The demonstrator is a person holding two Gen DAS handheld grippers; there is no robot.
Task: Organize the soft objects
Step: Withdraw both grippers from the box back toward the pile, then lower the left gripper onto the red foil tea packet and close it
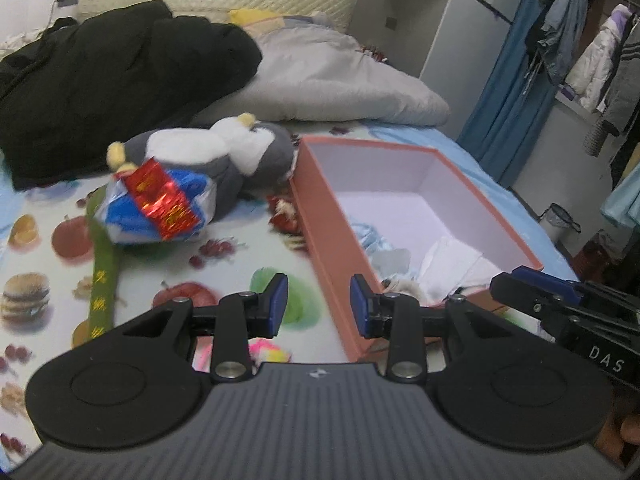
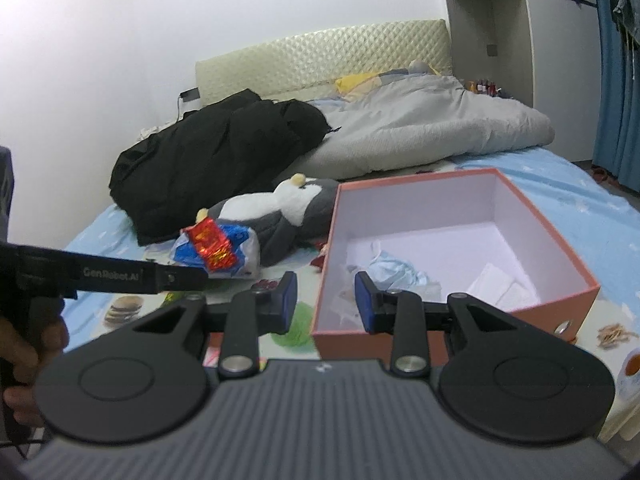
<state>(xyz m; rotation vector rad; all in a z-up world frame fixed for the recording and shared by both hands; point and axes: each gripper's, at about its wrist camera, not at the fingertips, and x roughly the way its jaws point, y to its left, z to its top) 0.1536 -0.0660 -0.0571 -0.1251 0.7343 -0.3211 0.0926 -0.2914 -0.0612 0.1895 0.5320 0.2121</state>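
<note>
An open pink box (image 1: 328,240) (image 2: 576,268) sits on the bed, holding a light blue cloth (image 2: 394,270) (image 1: 370,236) and white folded cloth (image 2: 500,284) (image 1: 452,264). A grey-and-white penguin plush (image 1: 224,148) (image 2: 280,208) lies left of the box. A blue-and-white bag with a red foil label (image 1: 160,204) (image 2: 216,248) rests against the plush. My left gripper (image 1: 319,306) is open and empty above the box's near left wall. My right gripper (image 2: 326,302) is open and empty at the box's near left corner.
A black coat (image 1: 112,80) (image 2: 216,148) and a grey quilt (image 1: 328,76) (image 2: 432,128) lie at the head of the bed. A green strip (image 1: 102,272) lies on the fruit-print sheet. A small red item (image 1: 282,214) sits by the box. Clothes hang at the right (image 1: 592,56).
</note>
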